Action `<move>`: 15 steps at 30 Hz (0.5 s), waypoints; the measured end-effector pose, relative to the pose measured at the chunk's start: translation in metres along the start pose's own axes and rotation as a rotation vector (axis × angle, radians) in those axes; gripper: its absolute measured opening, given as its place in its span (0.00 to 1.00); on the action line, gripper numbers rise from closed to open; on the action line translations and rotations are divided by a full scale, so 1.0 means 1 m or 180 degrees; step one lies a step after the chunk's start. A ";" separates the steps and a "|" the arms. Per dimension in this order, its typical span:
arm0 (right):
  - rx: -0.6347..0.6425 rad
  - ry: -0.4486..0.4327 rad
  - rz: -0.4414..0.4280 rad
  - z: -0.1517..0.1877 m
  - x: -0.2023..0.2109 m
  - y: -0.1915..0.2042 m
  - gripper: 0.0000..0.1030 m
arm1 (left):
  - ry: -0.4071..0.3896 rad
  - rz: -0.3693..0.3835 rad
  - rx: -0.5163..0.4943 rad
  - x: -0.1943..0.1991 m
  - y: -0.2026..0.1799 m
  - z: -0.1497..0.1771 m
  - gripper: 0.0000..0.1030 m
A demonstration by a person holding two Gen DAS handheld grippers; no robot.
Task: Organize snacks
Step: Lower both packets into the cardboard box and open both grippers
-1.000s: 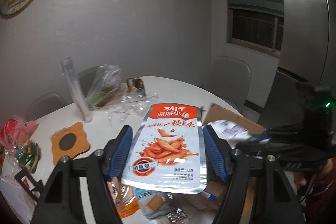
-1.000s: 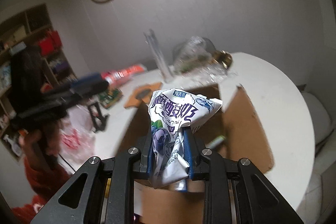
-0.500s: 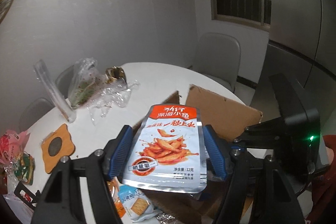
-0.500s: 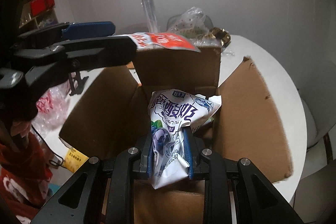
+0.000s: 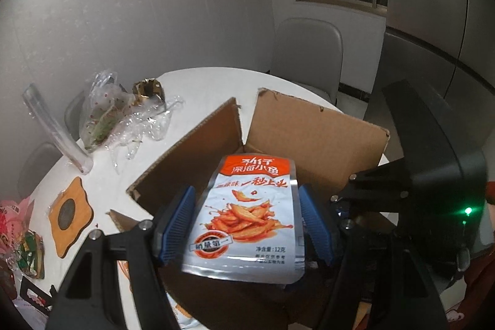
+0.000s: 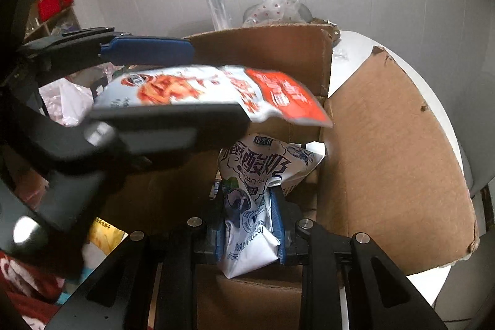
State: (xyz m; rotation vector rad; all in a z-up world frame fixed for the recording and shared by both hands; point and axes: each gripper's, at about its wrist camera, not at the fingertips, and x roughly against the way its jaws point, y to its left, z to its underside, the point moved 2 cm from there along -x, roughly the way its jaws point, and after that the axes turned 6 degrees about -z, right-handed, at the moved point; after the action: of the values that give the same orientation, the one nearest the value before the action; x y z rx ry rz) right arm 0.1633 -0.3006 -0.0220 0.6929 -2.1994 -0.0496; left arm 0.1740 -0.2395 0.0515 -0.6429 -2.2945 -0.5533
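My left gripper [image 5: 245,194] is shut on a silver and red fish snack packet [image 5: 247,221], with its blue pads on the packet's two side edges. It holds the packet flat above the open cardboard box [image 5: 309,138]. In the right wrist view the left gripper [image 6: 216,82] and its packet [image 6: 278,95] cross the upper left, over the box [image 6: 386,160]. My right gripper [image 6: 247,194] is shut on a crumpled white and purple yogurt pouch [image 6: 263,166], low between the box's flaps.
The box stands on a white round table [image 5: 201,82]. A clear plastic tube [image 5: 55,129], crumpled clear bags [image 5: 105,113], a wooden coaster [image 5: 69,215] and loose snack packs [image 5: 27,249] lie to its left. A grey chair [image 5: 309,51] stands behind. A yellow pack [image 6: 105,234] shows below.
Both grippers have come down toward the box with their packets still held. The fish packet now hangs over the box opening, and the yogurt pouch has sunk between the flaps.
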 end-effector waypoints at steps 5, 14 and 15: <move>0.0058 0.0035 0.0011 -0.002 0.000 0.006 0.23 | 0.0070 -0.0011 -0.0017 -0.003 0.002 0.000 0.65; 0.0145 -0.0126 0.0017 -0.002 0.021 0.015 0.56 | 0.0124 -0.0030 -0.0005 -0.001 0.000 -0.001 0.75; 0.0171 -0.0140 0.0052 -0.003 0.023 0.017 0.56 | 0.0100 -0.0033 0.0001 0.001 0.000 -0.001 0.81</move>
State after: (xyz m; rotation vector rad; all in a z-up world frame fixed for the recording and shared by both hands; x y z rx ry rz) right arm 0.1454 -0.2970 0.0003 0.7096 -2.2553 0.0026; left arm 0.1743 -0.2396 0.0529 -0.6182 -2.2698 -0.5639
